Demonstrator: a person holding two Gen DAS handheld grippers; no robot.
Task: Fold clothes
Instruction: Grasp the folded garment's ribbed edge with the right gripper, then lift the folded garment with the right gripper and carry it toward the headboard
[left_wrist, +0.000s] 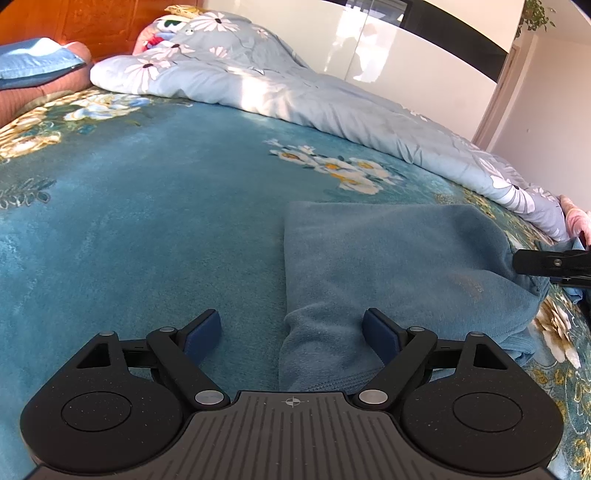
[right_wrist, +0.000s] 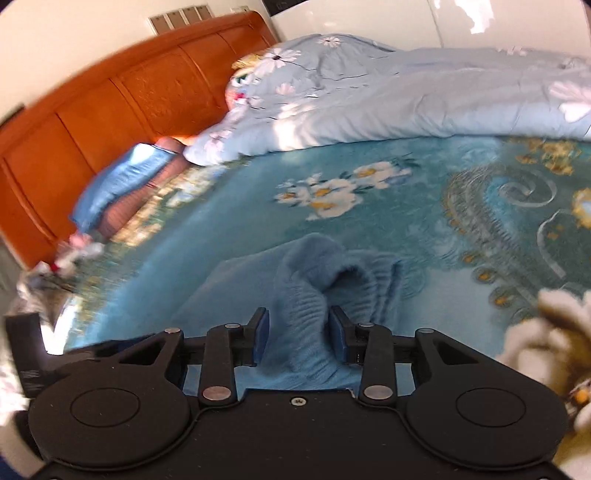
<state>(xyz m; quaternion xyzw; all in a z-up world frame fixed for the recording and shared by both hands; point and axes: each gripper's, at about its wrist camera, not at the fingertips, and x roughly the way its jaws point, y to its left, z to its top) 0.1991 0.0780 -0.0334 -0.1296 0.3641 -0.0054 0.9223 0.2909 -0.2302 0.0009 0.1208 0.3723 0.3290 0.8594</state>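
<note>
A bed (left_wrist: 129, 221) covered by a teal blanket with cream and gold flowers fills both views; a pale blue daisy-print quilt (left_wrist: 295, 92) is heaped along its far side, an orange wooden headboard (right_wrist: 110, 107) stands at one end with a blue pillow (right_wrist: 122, 184) before it, and glossy white wardrobe panels (left_wrist: 388, 48) back the room. No writing is legible. A folded blue fleece garment (left_wrist: 399, 273) lies on the blanket, its long axis running from the left gripper (left_wrist: 291, 332) away toward the quilt. That gripper's fingers are spread wide, straddling the garment's near left corner. The right gripper (right_wrist: 297, 332) has its fingers pressed, seemingly clamped, on a bunched ribbed fold of the garment, though the view is blurred.
</note>
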